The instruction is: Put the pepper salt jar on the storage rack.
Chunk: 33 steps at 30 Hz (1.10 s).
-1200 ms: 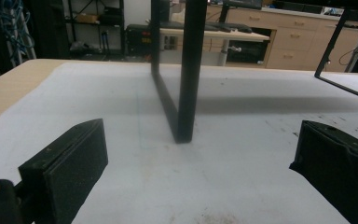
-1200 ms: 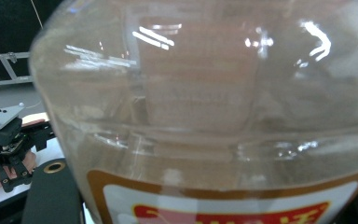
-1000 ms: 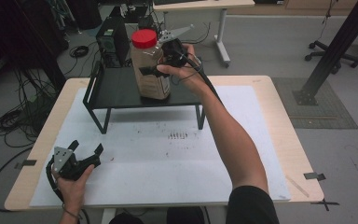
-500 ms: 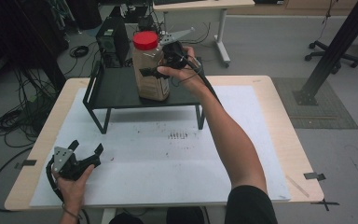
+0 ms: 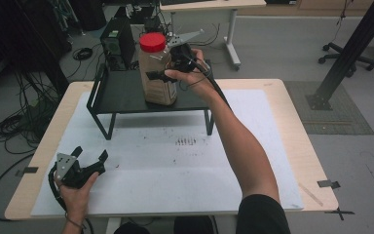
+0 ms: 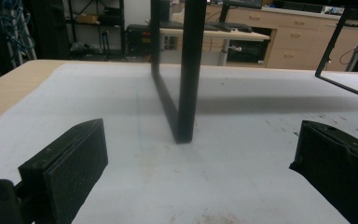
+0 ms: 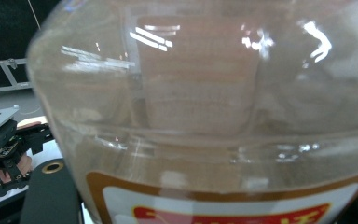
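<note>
A clear plastic jar with a red lid and brown contents stands on the black raised shelf at the back of the table. My right gripper is shut on the jar around its middle, with one jaw across the near side. In the right gripper view the jar is pressed close between the jaws of the right gripper, its label showing at the bottom. My left gripper rests open on the white mat near the front left. The left gripper holds nothing between its jaws.
The shelf stands on thin black legs, one straight ahead of the left gripper. Bare white mat stretches under and in front of the shelf. A black computer case and cables lie on the floor behind the table.
The jar and my right gripper have come down slightly onto the shelf. My left gripper has not moved.
</note>
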Each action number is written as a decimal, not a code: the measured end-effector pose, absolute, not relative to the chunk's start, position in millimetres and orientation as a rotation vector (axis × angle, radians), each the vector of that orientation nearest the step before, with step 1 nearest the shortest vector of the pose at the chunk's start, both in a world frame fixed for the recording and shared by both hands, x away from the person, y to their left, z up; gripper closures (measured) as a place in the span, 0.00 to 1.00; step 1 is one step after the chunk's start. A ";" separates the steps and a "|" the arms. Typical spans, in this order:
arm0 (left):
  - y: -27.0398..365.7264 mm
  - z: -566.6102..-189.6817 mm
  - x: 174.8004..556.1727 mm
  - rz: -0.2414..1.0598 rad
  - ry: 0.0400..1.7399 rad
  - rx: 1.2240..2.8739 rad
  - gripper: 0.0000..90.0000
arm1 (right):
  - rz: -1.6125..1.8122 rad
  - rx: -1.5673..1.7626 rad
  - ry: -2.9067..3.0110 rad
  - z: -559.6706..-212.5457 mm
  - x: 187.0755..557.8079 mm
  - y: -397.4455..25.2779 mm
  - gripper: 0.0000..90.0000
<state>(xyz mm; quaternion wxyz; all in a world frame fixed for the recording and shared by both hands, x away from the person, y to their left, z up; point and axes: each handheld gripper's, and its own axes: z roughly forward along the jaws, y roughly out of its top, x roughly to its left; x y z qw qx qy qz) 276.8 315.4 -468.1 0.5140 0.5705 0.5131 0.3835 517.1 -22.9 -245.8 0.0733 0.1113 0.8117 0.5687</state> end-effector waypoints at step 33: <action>315.2 -468.3 277.2 0.921 1.237 1.373 0.03 | 1.691 0.344 2.431 -245.6 516.0 -21.7 0.27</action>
